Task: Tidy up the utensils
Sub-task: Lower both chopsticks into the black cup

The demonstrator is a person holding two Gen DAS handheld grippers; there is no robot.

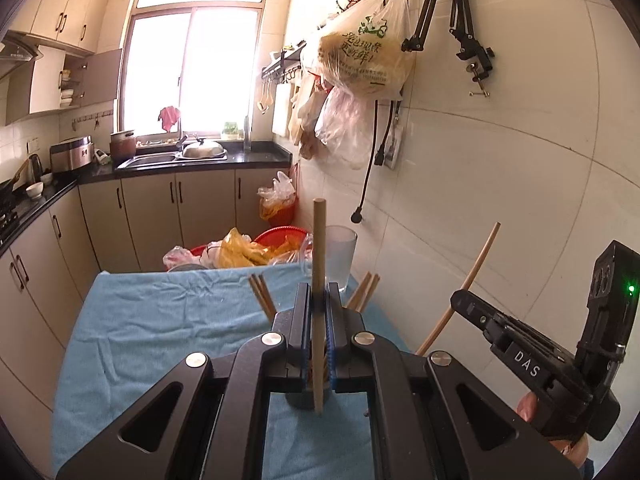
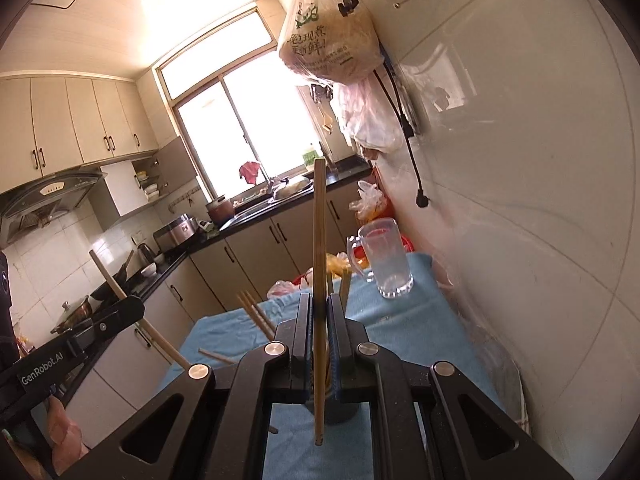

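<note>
The left gripper (image 1: 319,308) is level above the table, its two jaws pressed onto a single wooden chopstick (image 1: 319,280) that stands upright between them, its top at twelve o'clock and its lower end hanging near a dark holder (image 1: 308,398) just below the jaws. More chopsticks (image 1: 262,296) fan out of that holder toward eleven and one o'clock. At four o'clock in the left wrist view the right gripper (image 1: 472,308) reaches in from the side, clamped on a second chopstick (image 1: 468,280) that leans toward one o'clock. A bit of the person's hand (image 1: 528,406) shows behind it.

The right wrist view shows its own jaws (image 2: 320,312) closed tight on that thin chopstick (image 2: 319,264), which there runs nearly vertical. At eight o'clock the left gripper (image 2: 120,312) holds its stick (image 2: 116,284) tilted toward eleven o'clock. One loose chopstick (image 2: 216,357) lies flat on the cloth at about seven o'clock from the jaws.

A blue towel (image 1: 160,320) covers the table. A clear glass mug (image 2: 384,260) stands on its far corner at one o'clock, close to the white tiled wall (image 1: 500,180). Beyond the table are red basins (image 1: 280,236) with plastic bags. Further off a dark countertop (image 1: 200,160) carries a sink, a pot and a rice cooker beneath a bright window (image 1: 192,60), with cream cabinets (image 1: 180,208) under it. Bags (image 1: 364,60) hang from wall hooks at one o'clock.
</note>
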